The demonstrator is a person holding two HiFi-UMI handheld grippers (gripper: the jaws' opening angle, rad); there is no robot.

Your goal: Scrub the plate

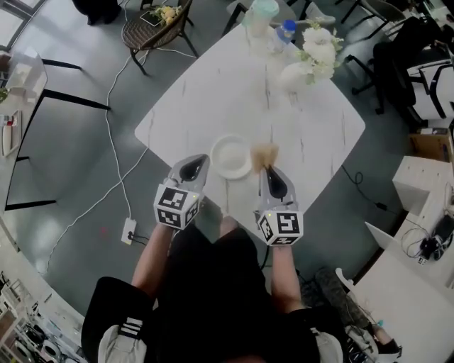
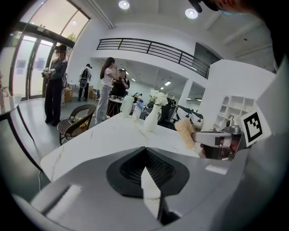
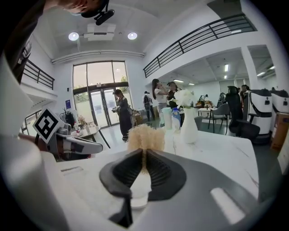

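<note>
Dark clothing on the person fills the near edge, and both forearms reach out over one corner of a white marbled table. Off to the left, on the grey floor, a power strip lies with a white cable trailing up toward a wicker chair. The left gripper has its tips just beside the left rim of the plate. The left gripper view shows its jaws drawn together at the tips, with only a white sliver in the gap behind them; I can't tell what that sliver is. The plate is round and white and sits on the table near the person's side, between the two grippers. A tan, bristly brush overlaps the plate's right rim, held by the right gripper. In the right gripper view the jaws are clamped narrow on the brush, pale handle between the pads and bristles standing up past the tips. Farther across the table, toward the right, stand a pale cup, a blue-capped bottle and a white vase of white flowers. Several people stand on the floor beyond the table.
</note>
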